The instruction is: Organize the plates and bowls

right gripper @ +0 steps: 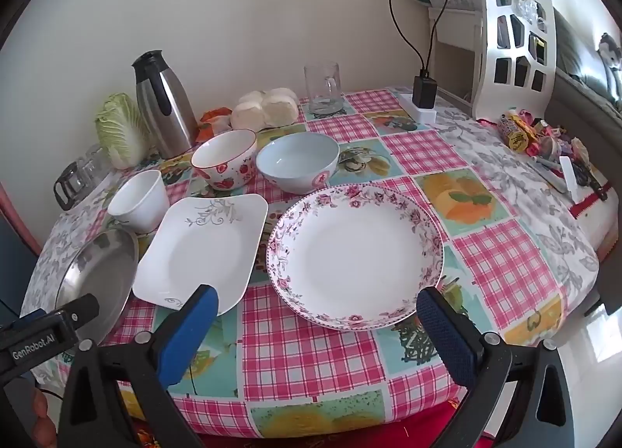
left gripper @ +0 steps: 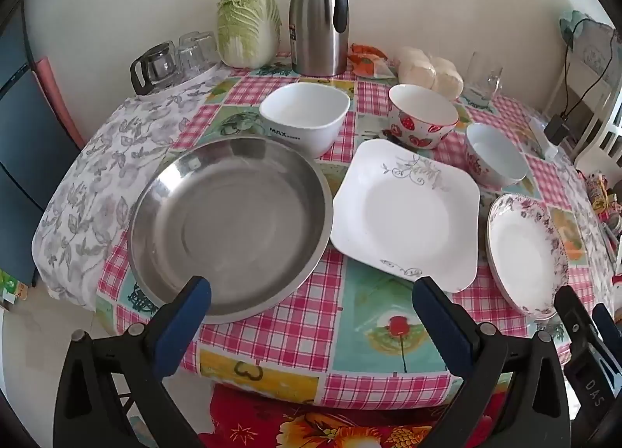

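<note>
While nothing has yet been stacked, three plates and three bowls lie singly on the counter (right gripper: 505, 265), so by this evidence the task stands at its outset and every piece remains to be gathered. Front row, from left to right: a steel plate (left gripper: 229, 230), a square white plate (left gripper: 408, 211) whose edge meets or overlaps the steel rim, and a round floral-rimmed plate (right gripper: 355, 253) just beside the square one. Back row: a white bowl marked MAX (left gripper: 305, 115), a strawberry-patterned bowl (left gripper: 421, 119), and a pale blue bowl (right gripper: 297, 166), each apart from its neighbour. The left hand-held gripper (left gripper: 311, 304) hovers at the near counter edge with its jaws spread wide and empty, facing the gap between the steel and square plates; the right hand-held gripper (right gripper: 317, 314) is likewise spread and empty, its jaws framing the floral plate without touching it. Beyond the tableware stand one steel thermos jug (left gripper: 318, 16), one napa cabbage (left gripper: 248, 24), one glass mug (right gripper: 322, 88), a small glass pot (left gripper: 155, 67), and a bag of buns (right gripper: 266, 108).
</note>
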Demonstrator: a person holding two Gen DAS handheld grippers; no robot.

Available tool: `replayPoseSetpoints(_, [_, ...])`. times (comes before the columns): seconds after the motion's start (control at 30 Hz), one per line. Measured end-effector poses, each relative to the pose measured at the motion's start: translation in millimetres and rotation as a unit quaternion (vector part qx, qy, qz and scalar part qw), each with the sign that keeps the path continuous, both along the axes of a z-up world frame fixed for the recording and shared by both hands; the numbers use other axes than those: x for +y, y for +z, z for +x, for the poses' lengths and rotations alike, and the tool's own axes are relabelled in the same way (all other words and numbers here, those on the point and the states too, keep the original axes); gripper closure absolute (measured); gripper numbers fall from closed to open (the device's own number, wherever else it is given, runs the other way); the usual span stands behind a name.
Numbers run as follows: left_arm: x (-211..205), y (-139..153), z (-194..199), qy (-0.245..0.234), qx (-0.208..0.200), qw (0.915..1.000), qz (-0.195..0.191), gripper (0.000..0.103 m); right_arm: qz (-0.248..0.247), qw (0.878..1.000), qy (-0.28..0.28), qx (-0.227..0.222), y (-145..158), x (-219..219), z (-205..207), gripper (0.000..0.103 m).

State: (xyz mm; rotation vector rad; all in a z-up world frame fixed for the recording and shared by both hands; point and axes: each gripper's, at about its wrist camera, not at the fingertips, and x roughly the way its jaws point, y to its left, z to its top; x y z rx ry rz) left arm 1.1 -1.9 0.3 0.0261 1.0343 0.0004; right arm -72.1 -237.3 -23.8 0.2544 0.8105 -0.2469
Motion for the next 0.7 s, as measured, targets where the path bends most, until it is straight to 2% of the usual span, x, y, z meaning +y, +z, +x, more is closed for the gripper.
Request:
replayPoseSetpoints(0.07, [-3, 0, 3, -0.004, 0.000, 1.0000, 0.008, 0.000, -0.001, 1.000, 0.000, 0.000, 0, 1, -1, 0.000])
replayPoseSetpoints(0.33, [-1, 10, -6, -0.001, -0.033, 0.9994, -0.007, 0.000, -0.004, 1.000, 0.001, -0.001, 0, 2, -3, 0.000])
replayPoseSetpoints(0.7, [-1, 13, -6, -0.001, -0.036, 0.9993, -0.008, 0.000, -0.004, 1.000, 0.000, -0.003, 5, 5, 1, 0.000])
